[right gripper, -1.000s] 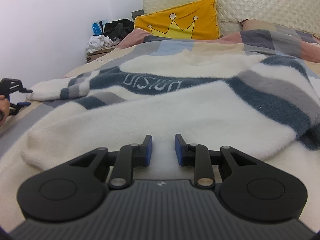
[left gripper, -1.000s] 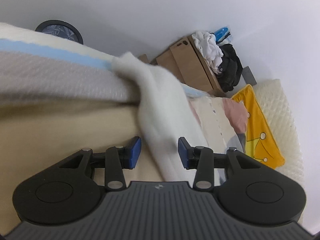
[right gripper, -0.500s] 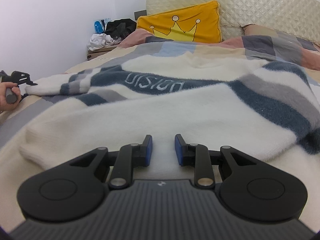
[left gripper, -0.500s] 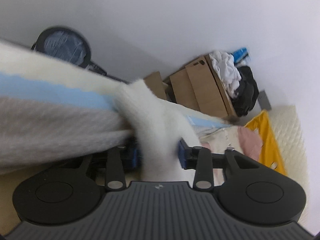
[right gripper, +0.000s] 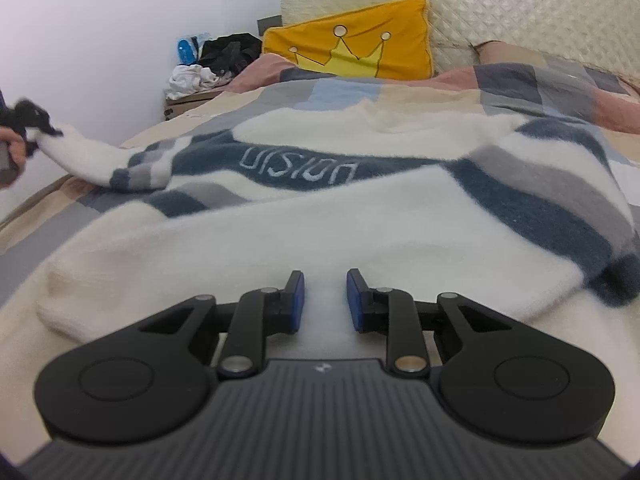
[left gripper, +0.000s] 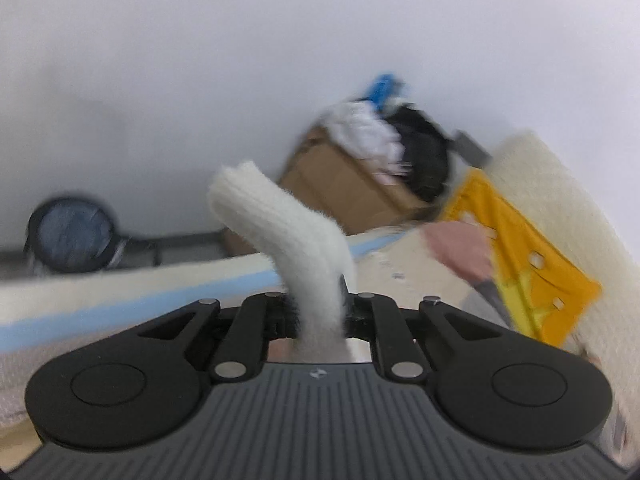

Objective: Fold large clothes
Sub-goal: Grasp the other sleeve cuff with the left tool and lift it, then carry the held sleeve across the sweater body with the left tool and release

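Observation:
A large cream sweater (right gripper: pixel 304 232) with dark blue and grey stripes and the word "VISION" lies spread on the bed. My left gripper (left gripper: pixel 318 312) is shut on the white cuff of its sleeve (left gripper: pixel 288 224), which sticks up between the jaws. In the right wrist view that sleeve (right gripper: pixel 92 160) is lifted off the bed at the far left, held by the left gripper (right gripper: pixel 30 120). My right gripper (right gripper: pixel 323 300) is open and empty, low over the sweater's near hem.
A yellow crown pillow (right gripper: pixel 352 44) leans on the quilted headboard (right gripper: pixel 500 12). A cardboard box (left gripper: pixel 348 188) piled with clothes (left gripper: pixel 396 140) stands by the wall. A round dark fan (left gripper: pixel 70 236) sits beside the bed. The patchwork bedcover (right gripper: pixel 540 84) lies under the sweater.
My left gripper closed on the sleeve cuff and lifted it off the bed edge. My right gripper stayed in place, open.

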